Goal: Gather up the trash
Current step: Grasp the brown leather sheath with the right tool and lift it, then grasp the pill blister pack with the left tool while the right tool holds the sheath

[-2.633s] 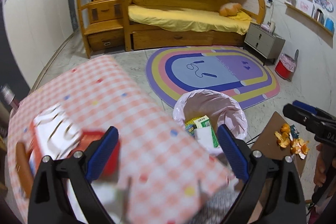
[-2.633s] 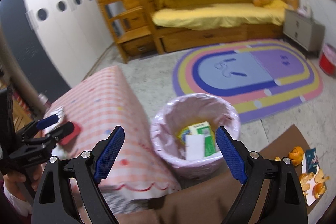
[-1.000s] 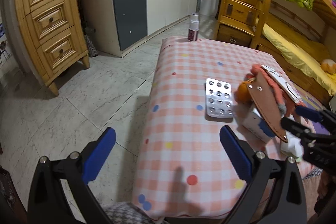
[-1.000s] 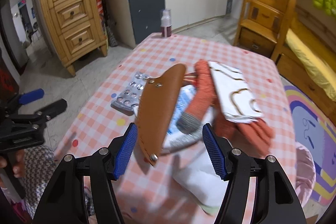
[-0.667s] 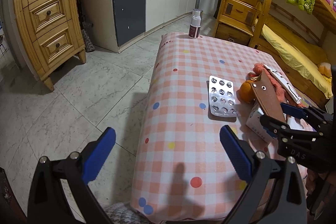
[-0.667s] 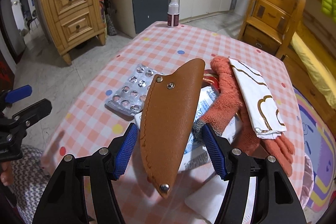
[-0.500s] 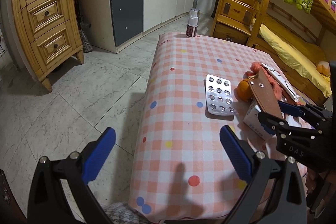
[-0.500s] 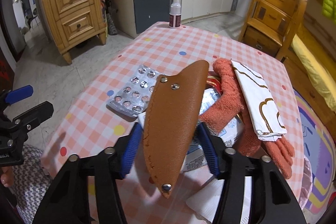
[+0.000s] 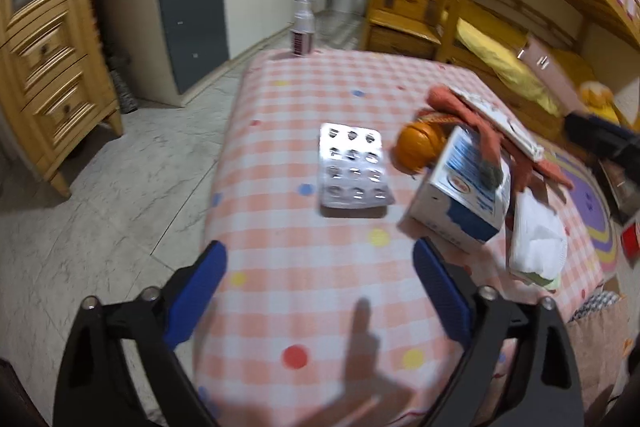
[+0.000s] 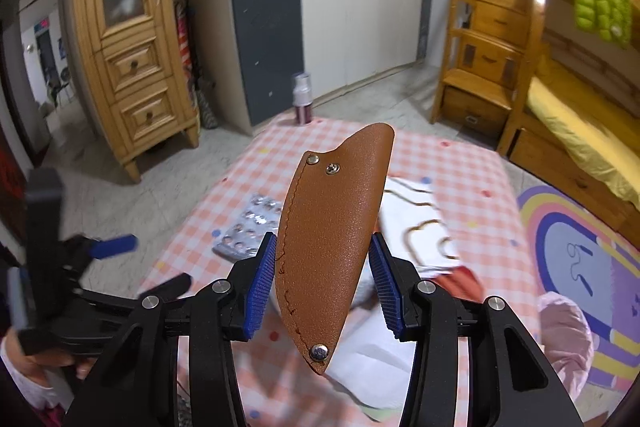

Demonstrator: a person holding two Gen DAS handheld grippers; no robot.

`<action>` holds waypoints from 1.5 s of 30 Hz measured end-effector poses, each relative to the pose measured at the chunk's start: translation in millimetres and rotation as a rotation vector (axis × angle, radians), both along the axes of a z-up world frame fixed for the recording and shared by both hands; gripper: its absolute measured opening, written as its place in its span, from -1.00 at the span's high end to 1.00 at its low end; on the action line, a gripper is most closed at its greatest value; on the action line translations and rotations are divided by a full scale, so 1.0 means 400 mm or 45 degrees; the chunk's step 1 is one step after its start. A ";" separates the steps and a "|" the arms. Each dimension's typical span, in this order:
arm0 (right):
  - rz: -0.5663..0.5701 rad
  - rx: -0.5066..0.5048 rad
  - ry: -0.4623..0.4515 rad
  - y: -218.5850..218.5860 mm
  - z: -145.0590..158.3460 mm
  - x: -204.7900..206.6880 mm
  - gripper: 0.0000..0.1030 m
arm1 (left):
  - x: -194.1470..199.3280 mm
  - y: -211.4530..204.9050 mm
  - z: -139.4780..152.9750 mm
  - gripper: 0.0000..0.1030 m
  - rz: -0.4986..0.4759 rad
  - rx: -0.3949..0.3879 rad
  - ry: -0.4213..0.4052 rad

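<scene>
My right gripper (image 10: 322, 269) is shut on a brown leather sheath (image 10: 332, 227) and holds it upright above the pink checked table (image 10: 472, 171). My left gripper (image 9: 320, 291) is open and empty over the table's near end (image 9: 288, 279). On the table lie a silver blister pack (image 9: 352, 167), an orange (image 9: 418, 145), a white and blue box (image 9: 464, 187), an orange glove (image 9: 492, 131) and crumpled white paper (image 9: 536, 243). The blister pack also shows in the right wrist view (image 10: 250, 227). The pink-lined trash bin (image 10: 564, 339) stands right of the table.
A small bottle (image 9: 302, 33) stands at the table's far edge. A wooden cabinet (image 10: 132, 39) is at the left, a wooden bunk bed with stairs (image 10: 492, 39) at the right. A striped rug (image 10: 580, 247) lies on the floor.
My right gripper closed on the brown sheath and lifted it off the pile on the table. My left gripper moved in a little closer over the table.
</scene>
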State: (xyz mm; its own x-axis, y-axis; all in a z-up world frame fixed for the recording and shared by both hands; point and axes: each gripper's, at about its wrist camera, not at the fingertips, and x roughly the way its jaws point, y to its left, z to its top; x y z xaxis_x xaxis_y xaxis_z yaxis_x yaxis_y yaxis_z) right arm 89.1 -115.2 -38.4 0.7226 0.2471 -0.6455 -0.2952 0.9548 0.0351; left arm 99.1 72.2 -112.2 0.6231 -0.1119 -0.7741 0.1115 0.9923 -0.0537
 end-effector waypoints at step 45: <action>-0.189 0.111 0.001 -0.231 -0.002 -0.112 0.07 | -0.057 -0.070 0.136 -0.04 -0.097 -0.115 -0.157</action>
State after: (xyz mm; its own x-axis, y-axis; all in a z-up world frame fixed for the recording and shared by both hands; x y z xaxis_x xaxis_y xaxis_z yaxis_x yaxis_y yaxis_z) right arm 44.4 -207.7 -39.1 0.7552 0.1926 -0.6266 -0.1507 0.9813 0.1200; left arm 76.1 44.2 -57.6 0.6998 -0.2281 -0.6769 0.1973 0.9725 -0.1237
